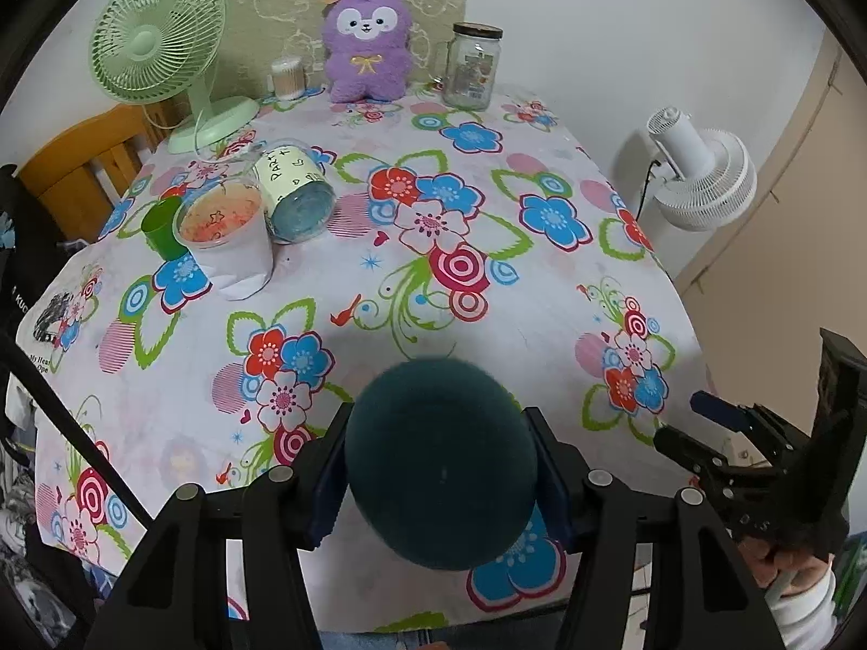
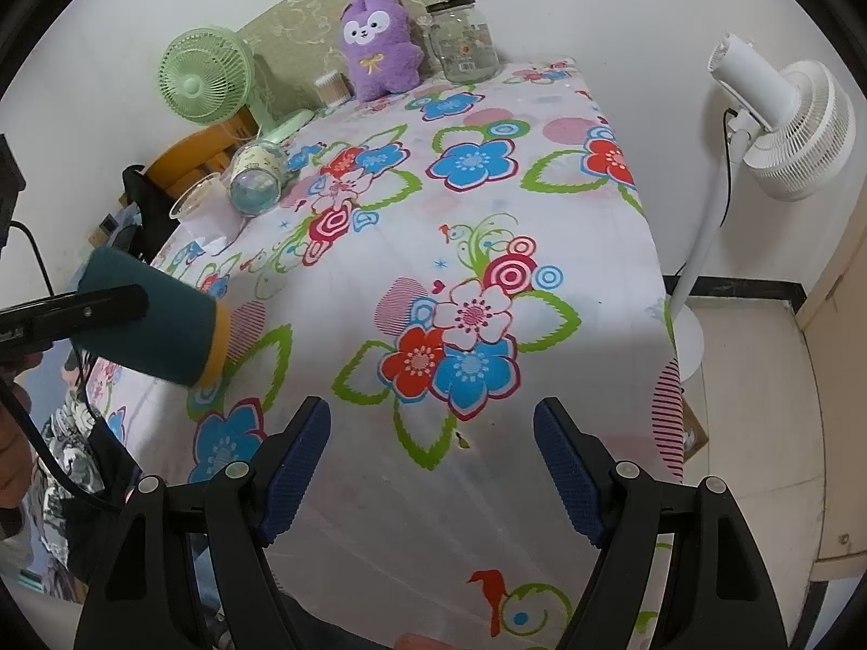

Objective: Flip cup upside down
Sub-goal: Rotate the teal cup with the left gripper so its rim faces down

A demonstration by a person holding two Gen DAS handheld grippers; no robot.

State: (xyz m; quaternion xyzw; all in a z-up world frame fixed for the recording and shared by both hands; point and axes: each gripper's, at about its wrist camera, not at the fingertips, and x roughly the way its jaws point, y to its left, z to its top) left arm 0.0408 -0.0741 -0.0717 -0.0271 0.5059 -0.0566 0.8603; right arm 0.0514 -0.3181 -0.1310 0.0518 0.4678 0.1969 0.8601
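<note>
My left gripper (image 1: 440,466) is shut on a dark teal cup (image 1: 440,466), its round base facing the camera. In the right wrist view the cup (image 2: 157,325) shows at the left, tilted, held above the table with its yellow rim (image 2: 217,344) pointing right and down, and one left finger (image 2: 81,311) across its side. My right gripper (image 2: 432,466) is open and empty above the floral tablecloth (image 2: 487,216) near the front edge. It also shows in the left wrist view (image 1: 704,428) at the right.
At the left are a clear cup with orange content (image 1: 227,227), a small green cup (image 1: 162,227) and a lying jar with a label (image 1: 295,192). At the back stand a green fan (image 1: 157,38), a purple plush (image 1: 367,40) and a glass jar (image 1: 470,67). A white floor fan (image 2: 785,124) stands right.
</note>
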